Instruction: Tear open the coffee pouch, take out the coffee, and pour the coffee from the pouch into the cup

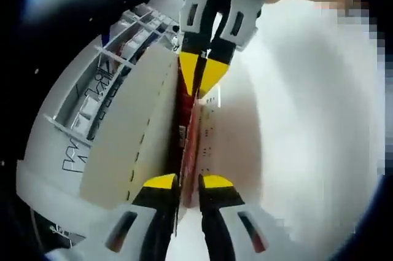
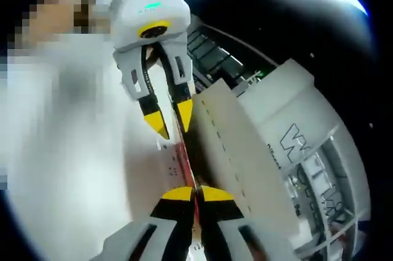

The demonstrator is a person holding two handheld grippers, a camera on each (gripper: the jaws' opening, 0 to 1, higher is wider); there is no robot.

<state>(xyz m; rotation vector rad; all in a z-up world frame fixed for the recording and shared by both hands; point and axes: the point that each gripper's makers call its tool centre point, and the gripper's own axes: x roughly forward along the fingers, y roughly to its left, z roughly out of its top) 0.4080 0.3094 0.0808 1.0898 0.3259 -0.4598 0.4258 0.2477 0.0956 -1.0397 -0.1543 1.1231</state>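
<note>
One coffee pouch point(image 1: 191, 144), edge-on, red and white, is hanging between two grippers. Left gripper point(image 1: 189, 182) is clamping its near edge; right gripper point(image 2: 194, 194) is pinching the opposite edge. White space is lying open beside.

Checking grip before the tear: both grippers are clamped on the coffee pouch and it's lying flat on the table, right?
Not quite. Both the left gripper and the right gripper are shut on the coffee pouch, but it is not lying on a table; it is held up edge-on between them in front of the person's white clothing. The left gripper view shows this.
</note>
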